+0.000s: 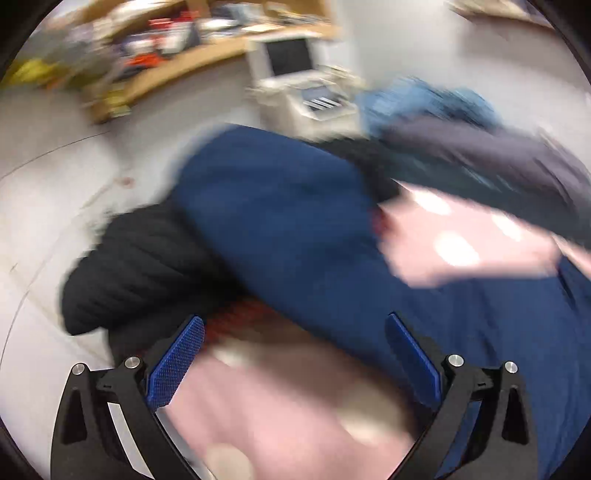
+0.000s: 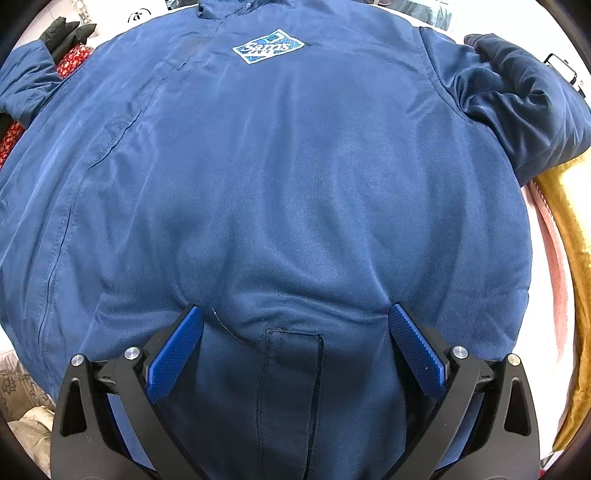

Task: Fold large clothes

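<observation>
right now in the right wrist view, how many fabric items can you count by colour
navy blue: 1, the jacket spread flat
black: 1, a garment at top left
red patterned: 1, cloth by the jacket's sleeve
gold: 1, fabric at the right edge
pink: 1, cloth beside the gold one
total: 5

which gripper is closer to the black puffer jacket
Left. The left gripper hangs open just short of the black puffer jacket; the right gripper is open over the blue jacket, far from it.
</observation>
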Demonstrator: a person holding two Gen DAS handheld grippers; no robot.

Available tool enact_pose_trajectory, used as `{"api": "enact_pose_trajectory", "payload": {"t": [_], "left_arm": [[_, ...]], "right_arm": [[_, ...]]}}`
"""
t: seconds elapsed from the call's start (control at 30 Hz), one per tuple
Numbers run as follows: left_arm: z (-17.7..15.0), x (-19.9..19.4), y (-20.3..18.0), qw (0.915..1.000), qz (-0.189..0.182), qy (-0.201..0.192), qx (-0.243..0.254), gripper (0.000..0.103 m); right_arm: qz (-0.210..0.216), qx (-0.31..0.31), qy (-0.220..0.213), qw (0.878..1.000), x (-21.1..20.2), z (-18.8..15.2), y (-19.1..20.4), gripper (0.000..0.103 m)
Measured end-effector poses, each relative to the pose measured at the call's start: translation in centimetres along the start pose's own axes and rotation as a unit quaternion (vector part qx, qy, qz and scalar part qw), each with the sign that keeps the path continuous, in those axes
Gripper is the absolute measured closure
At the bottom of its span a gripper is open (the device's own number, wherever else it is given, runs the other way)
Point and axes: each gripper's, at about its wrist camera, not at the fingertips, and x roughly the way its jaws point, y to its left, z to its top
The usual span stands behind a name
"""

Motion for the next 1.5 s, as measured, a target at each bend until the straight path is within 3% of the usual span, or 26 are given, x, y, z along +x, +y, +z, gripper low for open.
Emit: {"api": "enact_pose_trajectory", "payload": {"t": [0.13, 0.3, 0.33, 0.4, 0.47, 0.63, 0.8, 0.97, 1.03, 1.13, 1.17, 1.23, 1.3, 1.37, 1.5], "left_arm": [[-5.3, -1.7, -7.9, 0.9896, -0.103, 0.046, 0.090, 0.006], [-11.2, -3.1, -15.5, 0.9659, -0.195, 0.108, 0.131, 0.006], [-12.3, -2.8, -16.6, 0.9632, -0.198, 0.125, 0.132, 0.006], [-13.9, -2.2, -18.3, 0.9690, -0.162, 0.120, 0.143, 0.006], [-14.5, -1.4, -18.6, 0.9704, -0.144, 0.121, 0.152, 0.006], [-14.1, 0.2, -17.3, 0.9635, -0.178, 0.165, 0.112, 0.005], [-14.4, 1.1, -17.2, 0.9594, -0.185, 0.182, 0.111, 0.005], [-14.5, 1.2, -17.2, 0.9619, -0.183, 0.174, 0.105, 0.005], [-14.7, 1.1, -17.1, 0.9627, -0.183, 0.169, 0.104, 0.004], [-14.6, 1.1, -17.0, 0.9632, -0.182, 0.167, 0.106, 0.004], [-14.7, 1.1, -17.0, 0.9630, -0.183, 0.168, 0.106, 0.004], [-14.7, 1.1, -17.0, 0.9626, -0.184, 0.168, 0.105, 0.004], [-14.7, 1.2, -17.0, 0.9627, -0.184, 0.168, 0.106, 0.004], [-14.7, 1.2, -17.0, 0.9629, -0.183, 0.168, 0.105, 0.004], [-14.6, 1.4, -17.0, 0.9625, -0.183, 0.171, 0.103, 0.004]], "right_arm": [[0.000, 0.003, -0.002, 1.000, -0.1, -0.1, 0.0, 0.004], [0.001, 0.003, 0.002, 1.000, -0.5, 0.0, -0.3, 0.004], [0.001, 0.002, 0.004, 1.000, -0.7, 0.2, -0.3, 0.004], [0.003, 0.004, 0.002, 1.000, -1.5, 0.7, -0.5, 0.005], [0.015, 0.015, -0.039, 0.999, -3.4, 1.4, -1.2, 0.005], [-0.040, 0.071, -0.152, 0.985, -9.7, 4.8, -6.4, 0.005], [-0.097, 0.156, -0.165, 0.969, -11.7, 9.5, -13.4, 0.005], [-0.161, 0.136, -0.144, 0.967, -10.0, 14.9, -15.9, 0.005], [-0.182, 0.120, -0.117, 0.969, -7.5, 16.8, -16.0, 0.015], [-0.224, 0.105, -0.080, 0.966, -3.8, 17.3, -16.1, 0.048], [-0.242, 0.100, -0.085, 0.961, -3.4, 17.2, -16.0, 0.060], [-0.249, 0.107, -0.113, 0.956, -3.7, 16.3, -16.4, 0.072], [-0.229, 0.123, -0.133, 0.956, -4.7, 15.3, -17.0, 0.084], [-0.200, 0.151, -0.153, 0.956, -6.1, 14.4, -18.0, 0.088], [-0.067, 0.249, -0.185, 0.948, -9.4, 11.5, -21.1, 0.089]]}}
